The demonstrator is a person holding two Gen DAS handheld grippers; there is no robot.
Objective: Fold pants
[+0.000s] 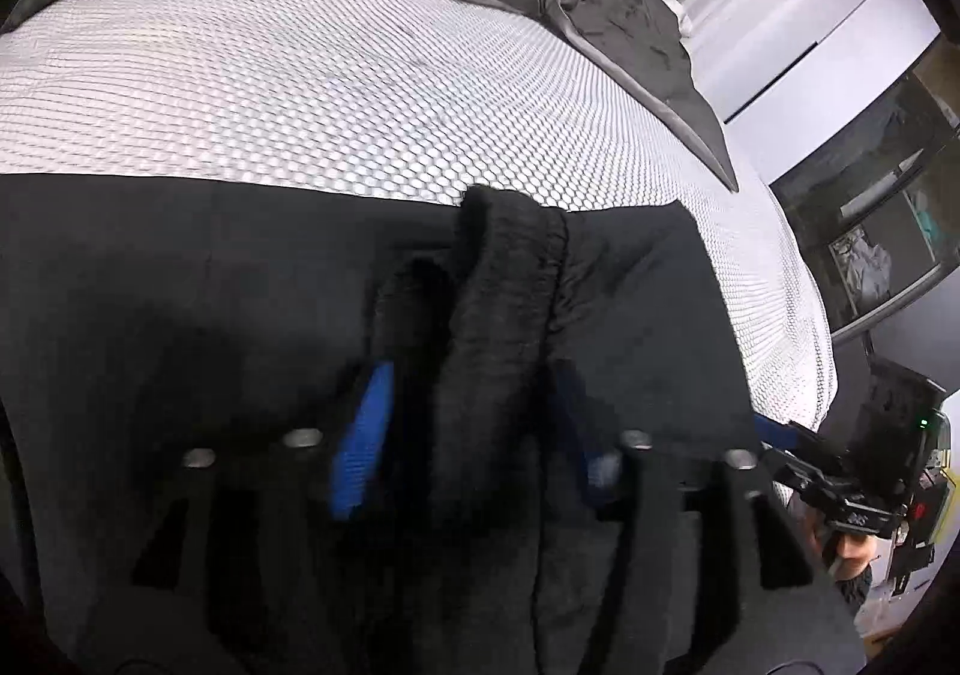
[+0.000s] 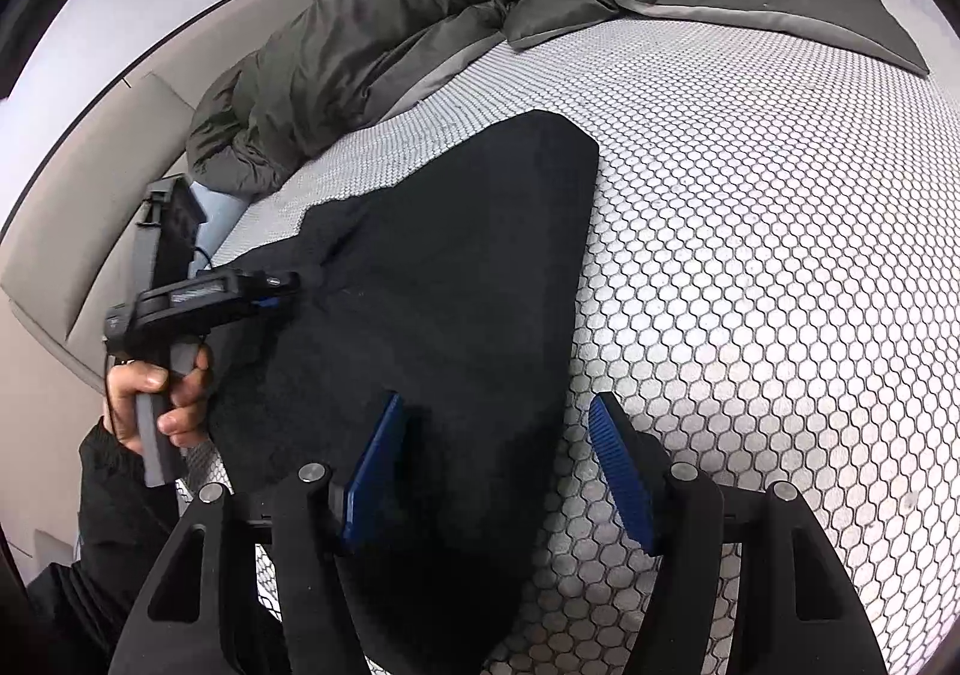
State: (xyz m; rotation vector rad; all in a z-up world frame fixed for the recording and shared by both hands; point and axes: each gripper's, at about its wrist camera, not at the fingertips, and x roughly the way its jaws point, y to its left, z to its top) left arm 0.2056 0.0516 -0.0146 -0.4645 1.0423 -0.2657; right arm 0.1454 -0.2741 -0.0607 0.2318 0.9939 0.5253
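Black pants [image 2: 456,255] lie on a bed covered in white honeycomb fabric [image 2: 750,255]. In the left wrist view my left gripper [image 1: 480,375] is shut on a bunched fold of the black pants [image 1: 504,279], near the elastic waistband, with the rest of the cloth [image 1: 180,303] spread flat to the left. In the right wrist view my right gripper [image 2: 492,417] is open, its blue pads either side of the pants' near edge, nothing gripped. The left gripper also shows in the right wrist view [image 2: 282,291], held by a hand at the pants' left corner.
A rumpled dark grey duvet [image 2: 372,45] lies along the far side of the bed. A padded beige headboard or wall [image 2: 78,231] is at left. White wardrobe doors [image 1: 798,15] and dark shelving [image 1: 882,207] stand past the bed's right edge.
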